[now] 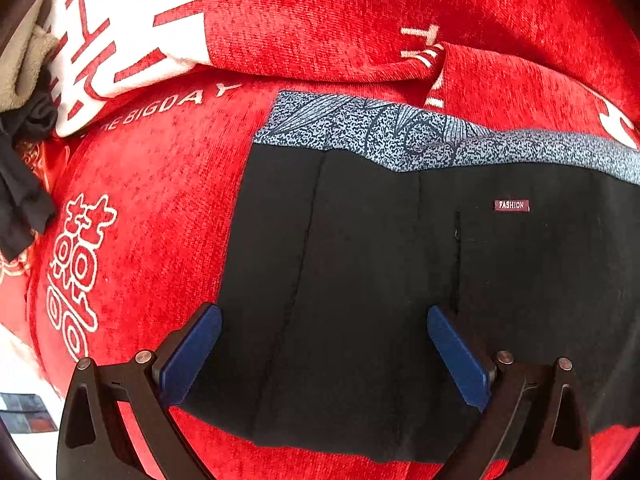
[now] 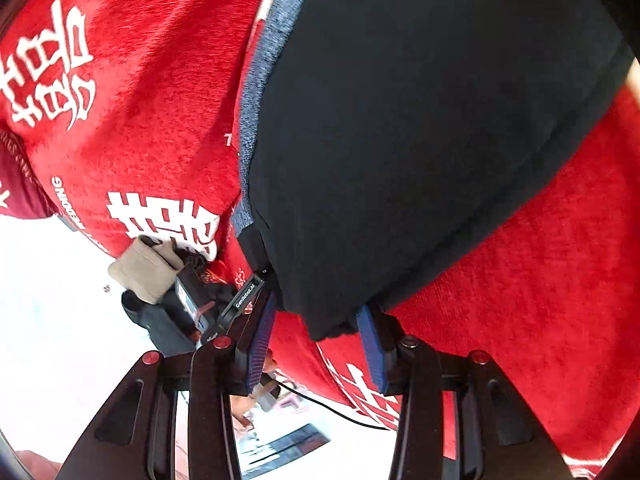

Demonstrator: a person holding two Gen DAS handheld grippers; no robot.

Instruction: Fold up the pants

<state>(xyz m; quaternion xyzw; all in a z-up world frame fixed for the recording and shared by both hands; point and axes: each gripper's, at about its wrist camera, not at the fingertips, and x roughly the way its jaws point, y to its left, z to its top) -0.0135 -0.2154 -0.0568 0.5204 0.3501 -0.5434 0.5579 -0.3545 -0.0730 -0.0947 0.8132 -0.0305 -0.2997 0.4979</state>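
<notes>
- The left gripper [image 1: 324, 356] hangs over the black pants [image 1: 400, 280], its blue pads [image 1: 192, 356] spread wide apart with only flat cloth showing between them; it grips nothing.
- The right gripper [image 2: 320, 344] points at a corner of the pants [image 2: 420, 140] from low down. Its blue pads [image 2: 262, 344] stand a little apart, and a fold of black cloth hangs into the gap between them. Whether the pads pinch that cloth cannot be told.
- The pants lie on a red blanket [image 1: 168, 184] printed with white characters. Bare red cloth shows to the left of the pants and beyond the waistband.
- In the right wrist view the blanket's [image 2: 140, 120] edge gives way to a white floor [image 2: 48, 300], where a tan cloth [image 2: 144, 272] sits near dark gear.
- The pants look folded into a neat block, with a speckled blue-grey waistband [image 1: 400, 136] along the far edge and a small "FASHION" label [image 1: 512, 205] below it. A seam runs down the left part.
</notes>
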